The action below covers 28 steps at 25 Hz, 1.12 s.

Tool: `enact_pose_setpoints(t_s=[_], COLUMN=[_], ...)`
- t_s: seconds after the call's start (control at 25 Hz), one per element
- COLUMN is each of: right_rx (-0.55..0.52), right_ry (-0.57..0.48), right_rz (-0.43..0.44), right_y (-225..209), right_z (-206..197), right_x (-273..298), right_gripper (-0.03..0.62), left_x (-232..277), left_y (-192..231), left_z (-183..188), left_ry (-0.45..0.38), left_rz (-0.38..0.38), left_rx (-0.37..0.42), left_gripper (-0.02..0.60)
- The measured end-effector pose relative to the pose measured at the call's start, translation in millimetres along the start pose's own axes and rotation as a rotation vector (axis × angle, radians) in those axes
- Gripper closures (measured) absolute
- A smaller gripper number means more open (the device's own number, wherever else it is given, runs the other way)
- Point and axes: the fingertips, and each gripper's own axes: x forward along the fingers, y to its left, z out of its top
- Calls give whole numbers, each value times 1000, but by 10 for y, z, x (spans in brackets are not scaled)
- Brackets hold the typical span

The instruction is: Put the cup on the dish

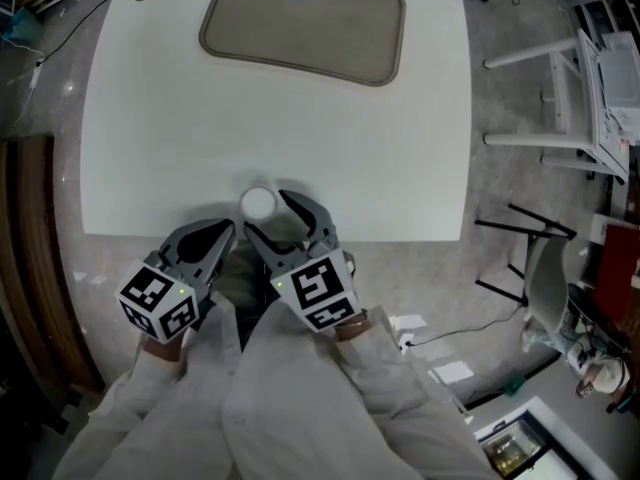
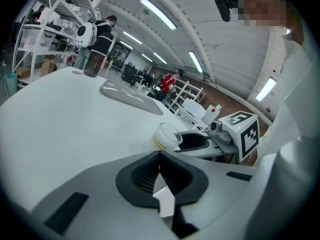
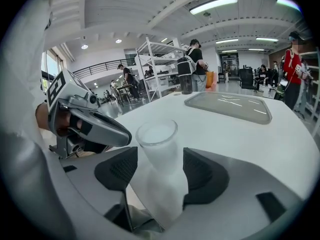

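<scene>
Right fingers [image 3: 120, 171]: clasped on the cup [image 3: 157, 134], one pad against each side of its body.
Left fingers [image 2: 142, 176]: pressed together, holding nothing, just beside the right ones.
Cup position: upright at the near edge of the tabletop [image 1: 150, 118], directly in front of me.
Dish [image 1: 300, 38]: straight ahead at the far end of the tabletop, well apart from the cup, nothing between them.
Nearer hand: the right, which has the cup.
Next move, as I judge it: lift and carry forward, keeping the cup's long axis vertical.
Cup look: small frosted, translucent tumbler, round open mouth, seemingly empty.
Dish look: flat grey-beige tray, rounded corners, raised rim.
</scene>
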Motion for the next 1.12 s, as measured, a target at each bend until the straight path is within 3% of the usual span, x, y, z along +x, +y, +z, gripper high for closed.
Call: enact_pose_setpoints(t_s=[1.12], right_rx=[-44], right_ry=[-9], right_rz=[-1], right_y=[-27], right_z=[59], right_x=[233], right_gripper=[324], left_x=[30], left_y=[125], left_z=[-53], left_ry=[4], left_rz=[-7], left_rx=[-22], left_gripper=[574])
